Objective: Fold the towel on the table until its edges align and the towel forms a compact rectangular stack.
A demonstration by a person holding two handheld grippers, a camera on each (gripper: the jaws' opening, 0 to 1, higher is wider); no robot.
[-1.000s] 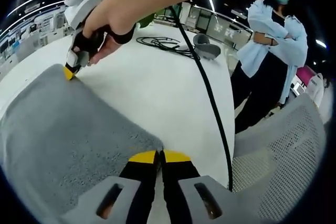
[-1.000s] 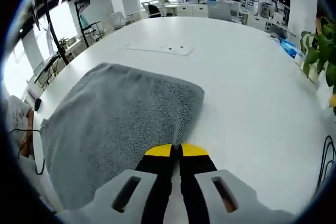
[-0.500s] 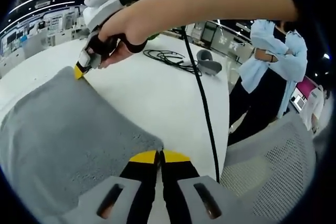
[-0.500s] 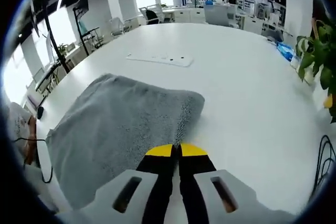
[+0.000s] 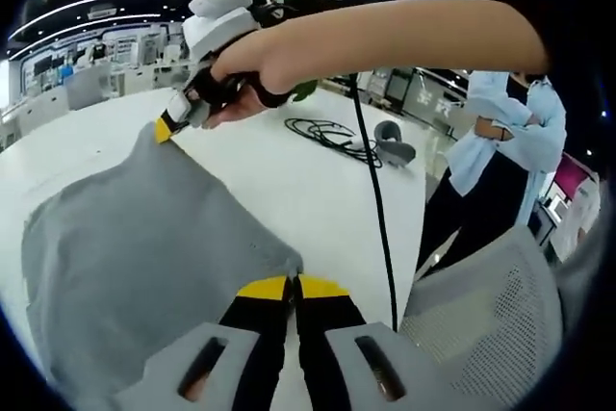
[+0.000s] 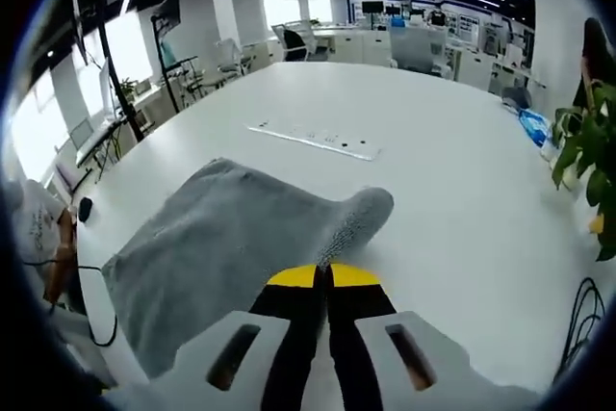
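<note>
Both grippers, left gripper [image 5: 293,286] and right gripper [image 6: 323,276], clamped on towel [image 5: 135,238] corners; carry them level toward 12 o'clock, land on the far edge.

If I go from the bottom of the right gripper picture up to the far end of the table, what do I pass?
right gripper → gray towel → flat white strip on the table → far desks and chairs.

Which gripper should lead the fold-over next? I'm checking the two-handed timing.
Neither clearly: the left gripper and right gripper are each shut on a corner of the gray towel. Probably both should carry together across the table.
</note>
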